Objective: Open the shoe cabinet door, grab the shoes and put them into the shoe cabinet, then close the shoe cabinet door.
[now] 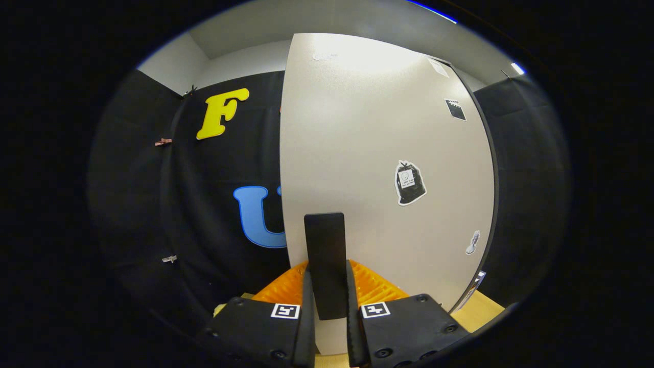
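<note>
A tall pale cabinet door [378, 153] with a few stickers stands right in front of me. A black upright handle [325, 263] is fixed low on the door near its left edge. My gripper [327, 301] is shut on that handle, with one finger pressed against each side of it. The door's left edge stands free against the booth wall behind it. No shoes show here.
The black booth wall [214, 204] runs behind and to the left of the door, and again to its right. A light wooden surface [475, 312] lies under the door's lower right corner.
</note>
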The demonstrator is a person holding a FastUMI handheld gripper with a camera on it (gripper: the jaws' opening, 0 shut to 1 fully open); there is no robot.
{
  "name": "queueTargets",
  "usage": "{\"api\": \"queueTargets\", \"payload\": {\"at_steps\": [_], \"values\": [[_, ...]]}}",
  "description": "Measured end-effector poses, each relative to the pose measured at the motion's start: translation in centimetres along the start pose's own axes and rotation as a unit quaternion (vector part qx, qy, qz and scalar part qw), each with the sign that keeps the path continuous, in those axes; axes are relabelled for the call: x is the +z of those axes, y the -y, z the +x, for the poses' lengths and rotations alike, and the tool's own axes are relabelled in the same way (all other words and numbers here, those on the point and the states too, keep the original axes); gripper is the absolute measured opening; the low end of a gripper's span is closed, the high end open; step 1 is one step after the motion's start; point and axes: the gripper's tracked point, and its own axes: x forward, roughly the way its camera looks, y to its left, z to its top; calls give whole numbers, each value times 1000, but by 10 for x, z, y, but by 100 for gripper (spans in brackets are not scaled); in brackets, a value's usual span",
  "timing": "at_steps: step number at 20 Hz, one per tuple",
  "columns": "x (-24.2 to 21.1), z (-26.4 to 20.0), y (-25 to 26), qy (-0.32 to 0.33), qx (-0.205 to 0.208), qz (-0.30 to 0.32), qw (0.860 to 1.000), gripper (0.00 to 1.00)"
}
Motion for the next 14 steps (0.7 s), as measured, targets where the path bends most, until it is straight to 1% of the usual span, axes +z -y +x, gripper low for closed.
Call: {"api": "queueTargets", "payload": {"at_steps": [5, 8, 14], "values": [[4, -36, 9, -10, 38, -4, 999, 29], [5, -61, 22, -19, 63, -6, 998, 29], [8, -95, 45, -27, 94, -7, 995, 29]]}}
